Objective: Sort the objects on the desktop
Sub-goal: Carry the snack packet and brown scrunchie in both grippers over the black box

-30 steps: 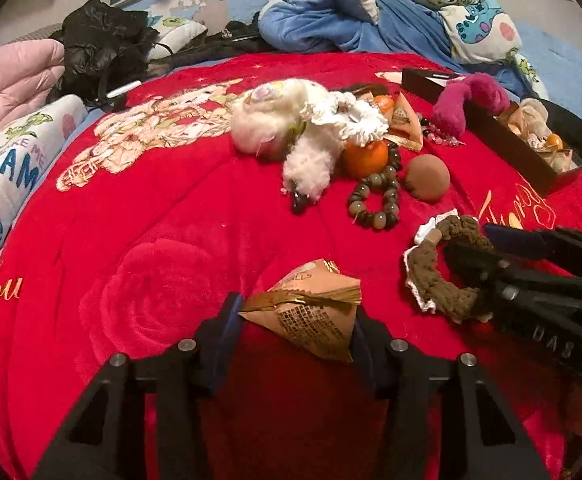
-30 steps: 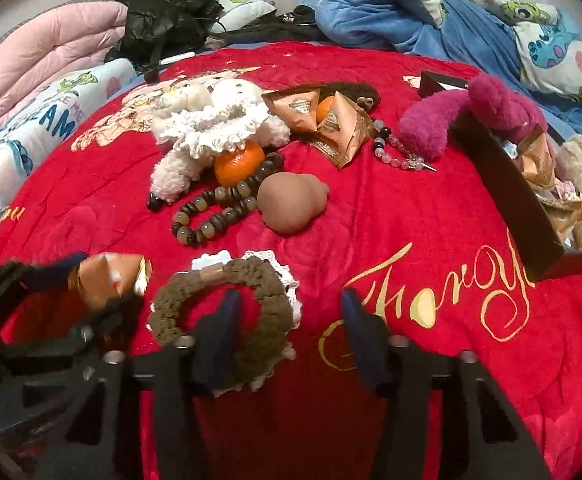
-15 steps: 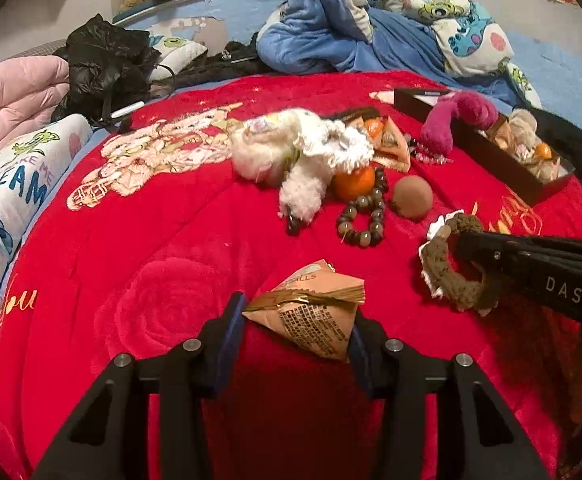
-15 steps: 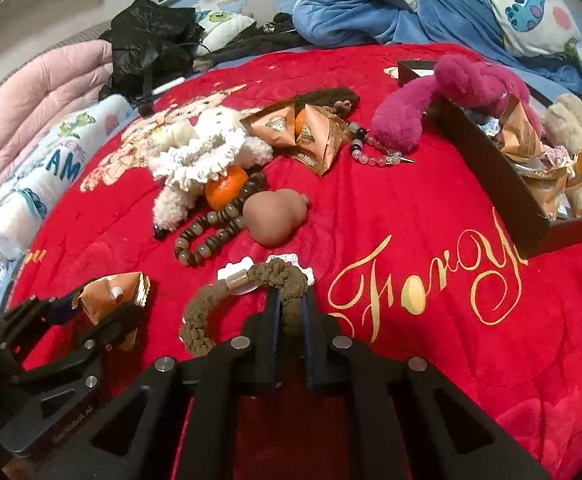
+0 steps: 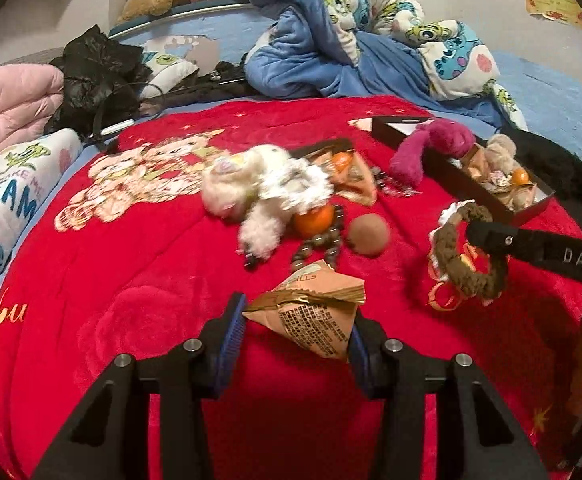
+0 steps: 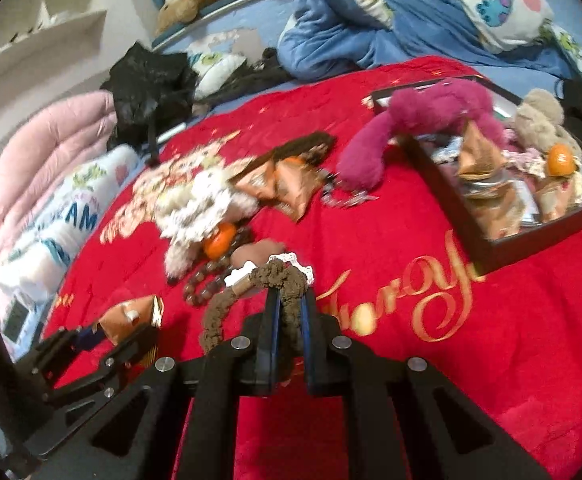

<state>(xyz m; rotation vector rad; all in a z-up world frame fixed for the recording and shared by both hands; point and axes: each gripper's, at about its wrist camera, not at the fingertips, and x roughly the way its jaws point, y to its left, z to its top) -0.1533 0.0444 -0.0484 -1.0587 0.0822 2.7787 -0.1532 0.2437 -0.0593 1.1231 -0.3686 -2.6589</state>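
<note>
Nearest the left wrist camera, the left gripper [image 5: 297, 330] has its jaws closed on a tan, pyramid-shaped foil snack packet [image 5: 315, 312], held above a red plush blanket [image 5: 131, 280] with gold lettering that covers the bed.

Nearest the right wrist camera, the right gripper [image 6: 289, 320] has its jaws narrowed tightly onto a brown knitted ring with white lace trim [image 6: 251, 292]. In the left view the same ring [image 5: 465, 256] hangs from the right gripper [image 5: 487, 236], lifted clear of the blanket.

Just beyond, lying on the blanket, is a brown rounded ball-like object [image 5: 369, 235]. Beside it is a loop of dark wooden beads [image 5: 319, 246]. An orange mandarin [image 5: 314, 218] touches the beads and is partly tucked under a fluffy white plush toy [image 5: 263, 196].

Farther back are more tan snack packets [image 6: 287, 186], close to the plush toy.

To the right sits a shallow black rectangular tray [image 6: 447, 184]. It holds snack packets, a second mandarin [image 6: 561, 159] and a beige plush toy [image 6: 539, 114]. A magenta plush toy [image 6: 423, 120] drapes over the tray's near left corner, one end resting on the blanket.

Farthest away are a crumpled blue cartoon-print quilt [image 5: 351, 40], a black plastic bag [image 5: 95, 72] and a pink padded quilt [image 5: 7, 108].
</note>
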